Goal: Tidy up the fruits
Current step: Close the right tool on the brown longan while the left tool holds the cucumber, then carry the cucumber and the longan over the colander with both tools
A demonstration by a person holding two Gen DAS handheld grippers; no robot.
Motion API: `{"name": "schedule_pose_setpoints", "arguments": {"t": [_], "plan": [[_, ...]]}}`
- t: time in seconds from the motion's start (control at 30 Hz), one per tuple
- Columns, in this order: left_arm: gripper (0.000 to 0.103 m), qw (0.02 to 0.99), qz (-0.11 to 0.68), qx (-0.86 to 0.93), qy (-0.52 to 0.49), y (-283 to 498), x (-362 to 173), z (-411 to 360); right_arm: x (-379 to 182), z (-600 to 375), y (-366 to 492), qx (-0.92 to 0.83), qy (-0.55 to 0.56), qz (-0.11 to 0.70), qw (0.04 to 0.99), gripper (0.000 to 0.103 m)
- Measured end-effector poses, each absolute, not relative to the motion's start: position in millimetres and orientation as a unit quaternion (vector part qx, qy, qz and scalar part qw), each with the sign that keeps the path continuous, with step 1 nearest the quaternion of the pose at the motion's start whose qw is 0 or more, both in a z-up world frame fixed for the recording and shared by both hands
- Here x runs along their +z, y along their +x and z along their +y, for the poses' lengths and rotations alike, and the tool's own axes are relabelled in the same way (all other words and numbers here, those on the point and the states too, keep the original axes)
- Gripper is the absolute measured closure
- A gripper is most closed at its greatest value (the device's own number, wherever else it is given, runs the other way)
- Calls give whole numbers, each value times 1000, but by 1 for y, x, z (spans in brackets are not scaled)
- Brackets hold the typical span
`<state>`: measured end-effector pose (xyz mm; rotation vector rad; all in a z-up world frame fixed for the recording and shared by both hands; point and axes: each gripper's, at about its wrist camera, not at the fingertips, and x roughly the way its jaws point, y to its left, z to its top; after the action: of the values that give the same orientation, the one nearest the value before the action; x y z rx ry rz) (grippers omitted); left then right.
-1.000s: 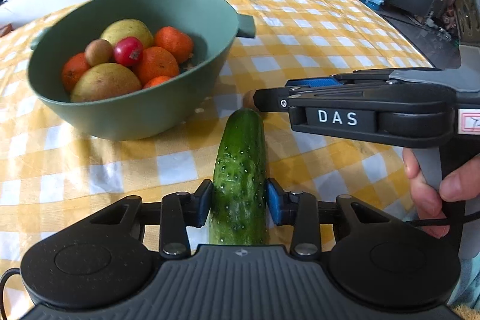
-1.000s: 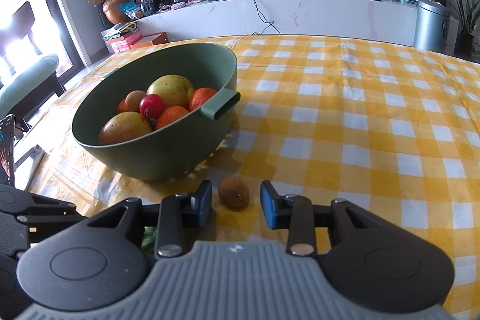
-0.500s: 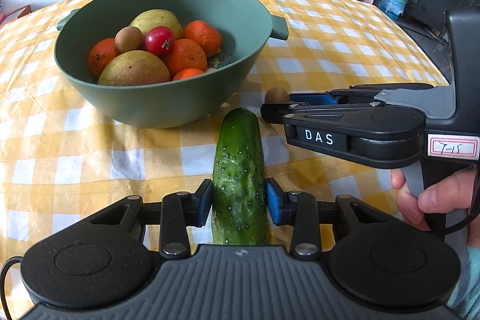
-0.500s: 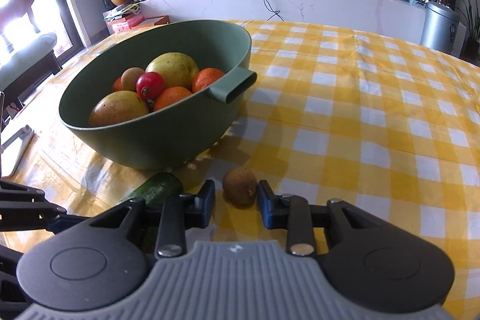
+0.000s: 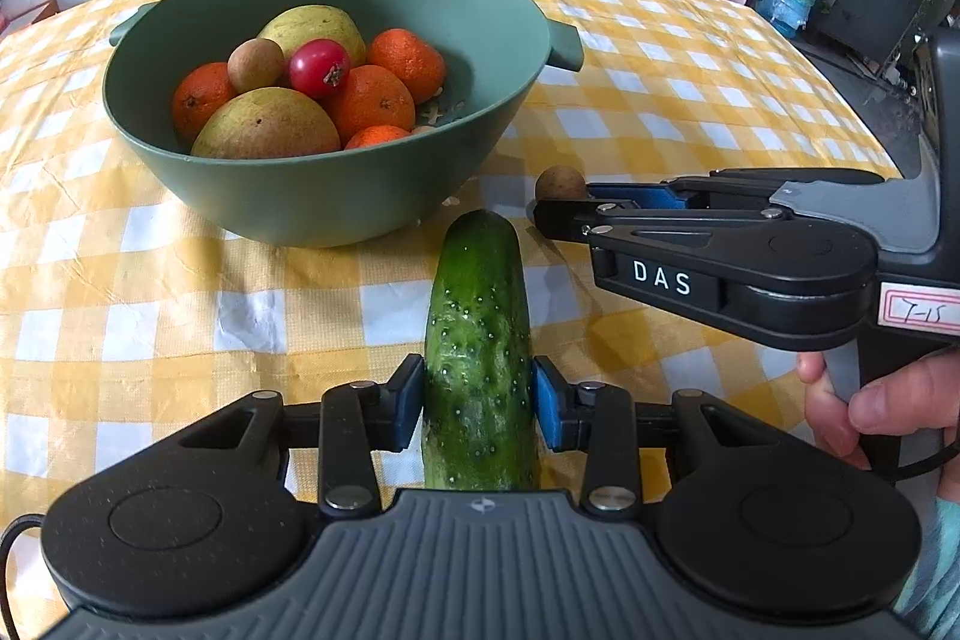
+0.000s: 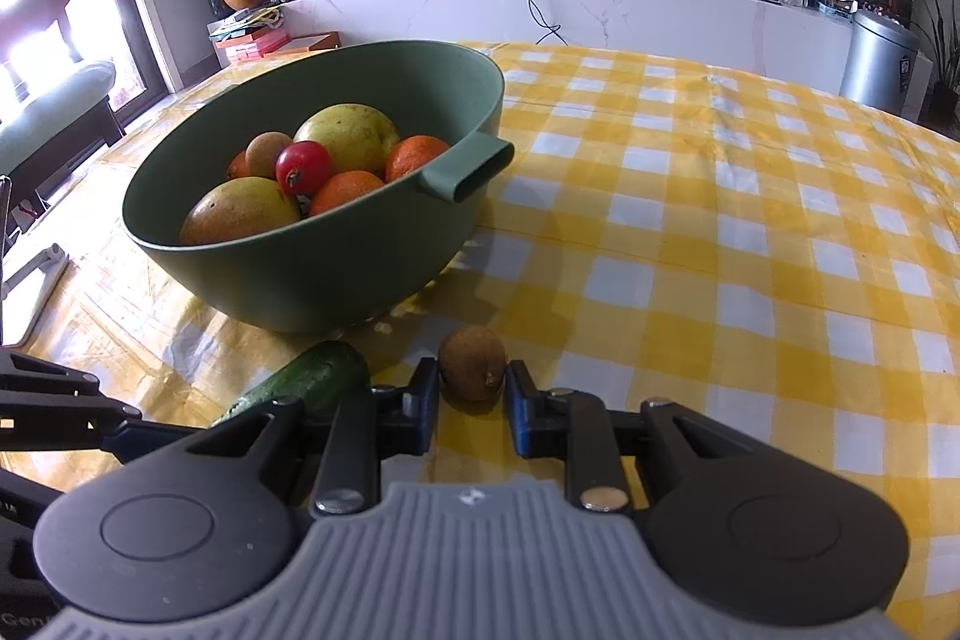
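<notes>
My left gripper [image 5: 478, 405] is shut on a green cucumber [image 5: 477, 340] and holds it pointing toward the green bowl [image 5: 336, 196]. The bowl holds oranges, two mangoes, a red fruit and a small brown fruit. My right gripper [image 6: 471, 403] is shut on a small brown kiwi-like fruit [image 6: 472, 361], held just above the yellow checked tablecloth [image 6: 720, 220]. The right gripper also shows in the left wrist view [image 5: 552, 211], with the brown fruit [image 5: 558, 184] at its tip. The cucumber tip shows in the right wrist view [image 6: 318, 376]. The bowl in the right wrist view [image 6: 336, 274] stands just beyond both.
The bowl has a side handle [image 6: 471, 169] facing the right gripper. A white counter [image 6: 600, 10] and a metal bin [image 6: 879, 58] stand beyond the table's far edge. A chair [image 6: 54, 112] is at the left.
Both grippers have risen with their loads. The right gripper's fingers have closed from a loose gap onto the brown fruit. The cucumber stays gripped.
</notes>
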<state>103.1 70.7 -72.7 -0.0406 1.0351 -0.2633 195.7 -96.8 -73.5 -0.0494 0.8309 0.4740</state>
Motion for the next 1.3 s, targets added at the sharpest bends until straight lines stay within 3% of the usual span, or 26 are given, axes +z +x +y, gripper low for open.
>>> {"name": "schedule_pose_setpoints", "arguments": {"t": [0.43, 1.3], "plan": [[61, 874, 469, -128, 23, 92, -66, 60, -63, -110, 183, 218, -12, 381, 898, 83], [61, 934, 328, -129, -61, 80, 27, 80, -6, -127, 147, 223, -10, 302, 927, 83]]}}
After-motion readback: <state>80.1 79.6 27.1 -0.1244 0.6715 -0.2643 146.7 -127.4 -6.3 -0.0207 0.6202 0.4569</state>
